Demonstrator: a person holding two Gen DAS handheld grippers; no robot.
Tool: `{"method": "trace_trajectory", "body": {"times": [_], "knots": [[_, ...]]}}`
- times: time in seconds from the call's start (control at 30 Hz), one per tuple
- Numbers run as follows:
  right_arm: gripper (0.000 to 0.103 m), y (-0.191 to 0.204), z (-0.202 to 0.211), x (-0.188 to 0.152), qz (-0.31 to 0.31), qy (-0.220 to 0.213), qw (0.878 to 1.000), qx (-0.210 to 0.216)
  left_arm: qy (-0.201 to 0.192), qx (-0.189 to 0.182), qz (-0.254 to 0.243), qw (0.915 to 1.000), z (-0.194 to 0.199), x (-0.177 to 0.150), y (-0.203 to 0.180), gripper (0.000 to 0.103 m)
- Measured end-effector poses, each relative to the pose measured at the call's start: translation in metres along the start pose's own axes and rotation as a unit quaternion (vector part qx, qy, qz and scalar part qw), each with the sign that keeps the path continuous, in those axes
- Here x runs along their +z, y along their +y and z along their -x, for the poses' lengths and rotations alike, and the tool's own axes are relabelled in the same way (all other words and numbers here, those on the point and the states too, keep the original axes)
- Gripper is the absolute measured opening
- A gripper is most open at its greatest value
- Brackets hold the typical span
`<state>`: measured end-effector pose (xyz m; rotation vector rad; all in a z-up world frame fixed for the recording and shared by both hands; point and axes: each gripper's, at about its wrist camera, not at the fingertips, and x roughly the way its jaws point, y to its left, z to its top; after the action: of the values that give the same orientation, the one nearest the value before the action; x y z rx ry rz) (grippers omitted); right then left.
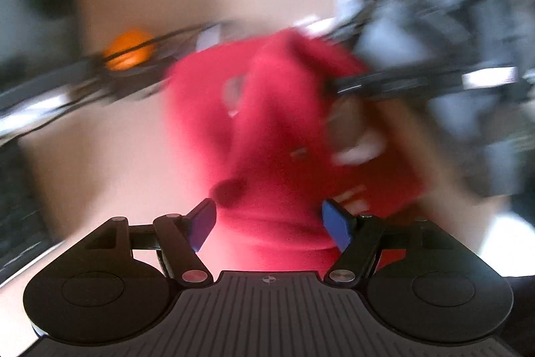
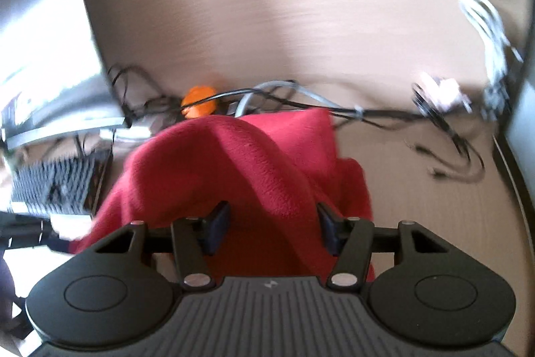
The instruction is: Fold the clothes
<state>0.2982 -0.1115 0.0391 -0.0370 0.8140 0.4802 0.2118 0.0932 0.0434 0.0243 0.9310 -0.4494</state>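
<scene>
Place: office desk or home workstation
Evidence: keyboard left of claw; tangled cables beyond it on wood-grain worktop

No readable text anywhere here, folks: both views are smeared with motion blur. The red garment carries a few small pale marks in the left wrist view, far too blurred to make out as letters. The keyboard in the right wrist view shows only streaked keys, no legible characters. Each gripper body has a tiny pale emblem at the top middle of its ribbed plate, a round mark on the left one, and neither spells anything
</scene>
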Motion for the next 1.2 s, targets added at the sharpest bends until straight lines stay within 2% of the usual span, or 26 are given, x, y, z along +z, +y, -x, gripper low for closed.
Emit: {"method": "trace_trajectory", "body": {"times": [0.03, 0.1, 0.13, 0.2, 0.23, 0.27, 0.4, 0.47, 0.63, 0.73, 0.8, 0.97, 1.03, 1.1, 1.2], "knots": [[0.057, 0.009, -0.004, 0.000, 0.022, 0.004, 1.000, -0.008, 0.002, 0.015, 0.004, 0.9999, -0.005, -0.001, 0.005, 0.086], [0.058, 0.019, -0.008, 0.001, 0.051, 0.001, 0.998, -0.021, 0.005, 0.031, 0.010, 0.9995, -0.010, 0.000, 0.011, 0.089], [0.063, 0.021, -0.005, 0.001, 0.058, -0.002, 0.998, -0.023, 0.003, 0.034, 0.009, 0.9994, -0.009, 0.001, 0.011, 0.089], [0.083, 0.016, 0.005, 0.003, 0.058, -0.016, 0.998, -0.020, -0.014, 0.031, -0.007, 0.9994, 0.002, 0.006, 0.005, 0.088], [0.100, 0.010, 0.013, 0.004, 0.051, -0.029, 0.998, -0.019, -0.023, 0.029, -0.015, 0.9992, 0.008, 0.008, 0.001, 0.087], [0.103, 0.004, 0.021, 0.003, 0.046, -0.044, 0.998, -0.020, -0.036, 0.024, -0.020, 0.9989, 0.014, 0.013, -0.001, 0.088], [0.103, -0.015, 0.033, -0.003, 0.031, -0.062, 0.996, -0.052, -0.092, -0.007, -0.029, 0.9953, 0.025, 0.039, -0.012, 0.093], [0.103, -0.022, 0.031, -0.010, 0.017, -0.058, 0.996, -0.065, -0.102, 0.014, -0.034, 0.9942, 0.011, 0.054, -0.015, 0.093], [0.103, -0.033, 0.024, -0.018, -0.026, -0.057, 0.996, -0.069, -0.076, 0.071, -0.019, 0.9944, -0.041, 0.075, -0.009, 0.095], [0.103, -0.039, 0.023, -0.012, -0.048, -0.072, 0.993, -0.075, -0.062, 0.086, -0.019, 0.9942, -0.063, 0.079, -0.001, 0.097], [0.103, -0.045, 0.019, -0.006, -0.061, -0.074, 0.992, -0.080, -0.055, 0.081, -0.015, 0.9950, -0.072, 0.079, 0.004, 0.098], [0.103, -0.051, -0.036, -0.004, -0.057, -0.007, 0.994, -0.098, -0.049, 0.069, -0.004, 0.9964, -0.079, 0.075, 0.016, 0.100], [0.103, -0.055, -0.049, -0.003, -0.072, 0.004, 0.993, -0.094, -0.048, 0.069, -0.003, 0.9965, -0.083, 0.075, 0.017, 0.100], [0.103, -0.057, -0.048, 0.001, -0.082, 0.008, 0.993, -0.089, -0.047, 0.067, -0.002, 0.9966, -0.084, 0.075, 0.019, 0.101], [0.103, -0.050, -0.026, 0.001, -0.062, -0.015, 0.995, -0.075, -0.047, 0.064, 0.000, 0.9968, -0.085, 0.075, 0.019, 0.101]]}}
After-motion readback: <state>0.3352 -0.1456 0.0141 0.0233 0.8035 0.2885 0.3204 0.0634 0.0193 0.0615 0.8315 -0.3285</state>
